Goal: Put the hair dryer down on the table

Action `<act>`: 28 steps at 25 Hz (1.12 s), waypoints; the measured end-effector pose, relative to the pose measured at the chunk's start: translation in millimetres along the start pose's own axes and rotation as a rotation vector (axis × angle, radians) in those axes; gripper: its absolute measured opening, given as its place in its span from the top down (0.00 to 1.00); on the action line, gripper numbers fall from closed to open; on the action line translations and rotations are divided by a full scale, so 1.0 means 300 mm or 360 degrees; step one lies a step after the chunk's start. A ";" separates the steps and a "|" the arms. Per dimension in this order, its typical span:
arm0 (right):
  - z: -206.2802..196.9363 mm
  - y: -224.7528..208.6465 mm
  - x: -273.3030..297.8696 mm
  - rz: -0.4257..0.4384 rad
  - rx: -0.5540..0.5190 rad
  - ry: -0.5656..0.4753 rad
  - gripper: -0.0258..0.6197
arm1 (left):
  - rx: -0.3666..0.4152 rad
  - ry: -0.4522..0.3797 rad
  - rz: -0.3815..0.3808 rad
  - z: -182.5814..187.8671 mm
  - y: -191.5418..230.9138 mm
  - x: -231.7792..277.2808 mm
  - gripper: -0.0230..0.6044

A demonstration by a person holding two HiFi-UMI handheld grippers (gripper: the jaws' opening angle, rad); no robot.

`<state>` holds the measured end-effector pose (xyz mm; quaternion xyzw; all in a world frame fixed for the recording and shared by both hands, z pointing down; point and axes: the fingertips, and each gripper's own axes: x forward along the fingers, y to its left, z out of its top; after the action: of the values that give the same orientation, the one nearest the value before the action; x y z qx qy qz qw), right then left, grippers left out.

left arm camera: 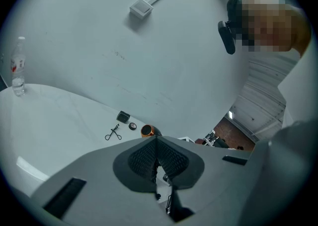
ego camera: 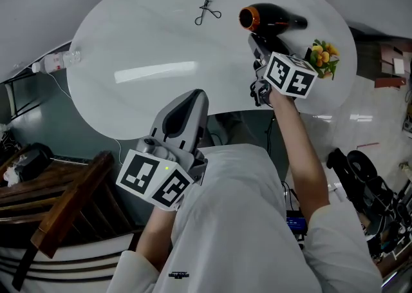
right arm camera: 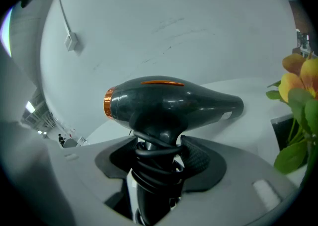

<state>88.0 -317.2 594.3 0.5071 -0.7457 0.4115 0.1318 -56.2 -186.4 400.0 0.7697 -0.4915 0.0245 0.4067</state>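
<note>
Hair dryer (ego camera: 271, 17) over table's (ego camera: 141, 40) far right part, touchdown unclear. Right gripper (ego camera: 259, 46) clamped on cord-wrapped handle, likely so barrel lies flat for set-down. Left gripper (ego camera: 191, 100) closed, empty, parked off table's near edge, out of way.

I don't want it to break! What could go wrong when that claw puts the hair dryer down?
1. The flowers stand close beside the hair dryer, near the table's edge; a swing could knock them off.
2. The right claw grips the handle over the wound cord, so it might snag or slip on release.
</note>
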 end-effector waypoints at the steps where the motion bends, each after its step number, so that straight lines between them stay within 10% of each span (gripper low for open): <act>1: -0.004 -0.001 0.007 -0.0015 -0.0013 0.0010 0.53 | -0.0003 0.0000 0.0002 0.000 0.004 -0.001 0.95; 28: -0.115 -0.050 0.121 -0.0195 -0.0073 0.0206 0.50 | -0.0027 0.0015 0.0021 0.009 0.058 -0.002 0.95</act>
<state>77.0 -317.2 645.2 0.5210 -0.7125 0.4174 0.2162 -71.1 -190.9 408.3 0.7629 -0.4947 0.0266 0.4153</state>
